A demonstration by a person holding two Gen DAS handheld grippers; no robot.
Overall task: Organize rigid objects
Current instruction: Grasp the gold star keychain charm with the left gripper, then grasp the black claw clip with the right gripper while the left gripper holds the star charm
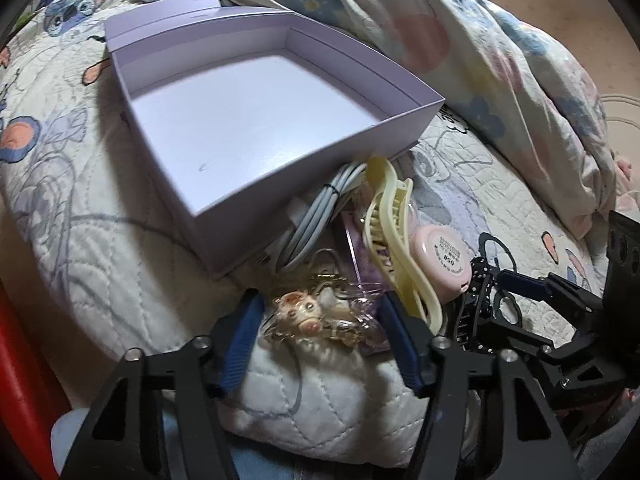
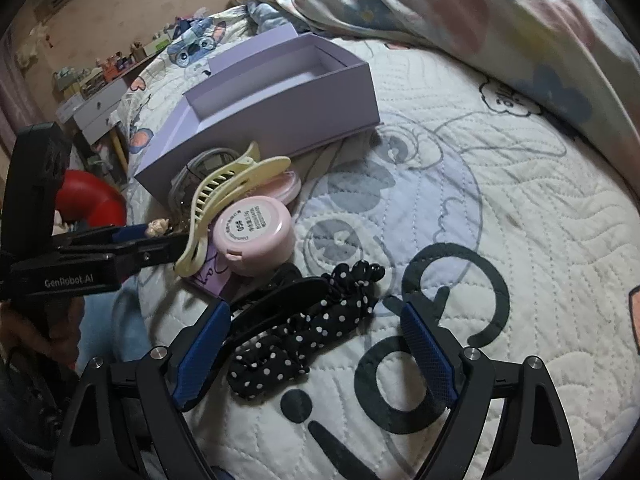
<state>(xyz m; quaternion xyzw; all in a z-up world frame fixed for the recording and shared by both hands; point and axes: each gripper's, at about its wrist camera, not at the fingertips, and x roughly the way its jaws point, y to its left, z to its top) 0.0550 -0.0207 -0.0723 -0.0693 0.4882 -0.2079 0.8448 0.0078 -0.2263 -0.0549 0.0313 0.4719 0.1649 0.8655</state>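
Note:
An open, empty lavender box (image 1: pixel 256 120) lies on the quilted bed. Against its near wall is a pile: a coiled white cable (image 1: pixel 316 216), a cream hair claw (image 1: pixel 392 232), a pink round compact (image 1: pixel 444 260) and a purple card (image 1: pixel 368 264). My left gripper (image 1: pixel 320 336) is shut on a plastic-wrapped keychain charm (image 1: pixel 308 312) at the pile's near edge, its pads on both sides of the wrapping. My right gripper (image 2: pixel 316 356) stands open around a black polka-dot scrunchie (image 2: pixel 304 336) and a black hair clip (image 2: pixel 276 300), which both lie on the quilt.
A bunched floral duvet (image 1: pixel 460 48) rises behind and right of the box. A red rounded object (image 2: pixel 92 200) sits off the bed's left side. Beyond it a desk with drawers (image 2: pixel 100 112) carries small items. Bare quilt (image 2: pixel 500 220) spreads to the right of the pile.

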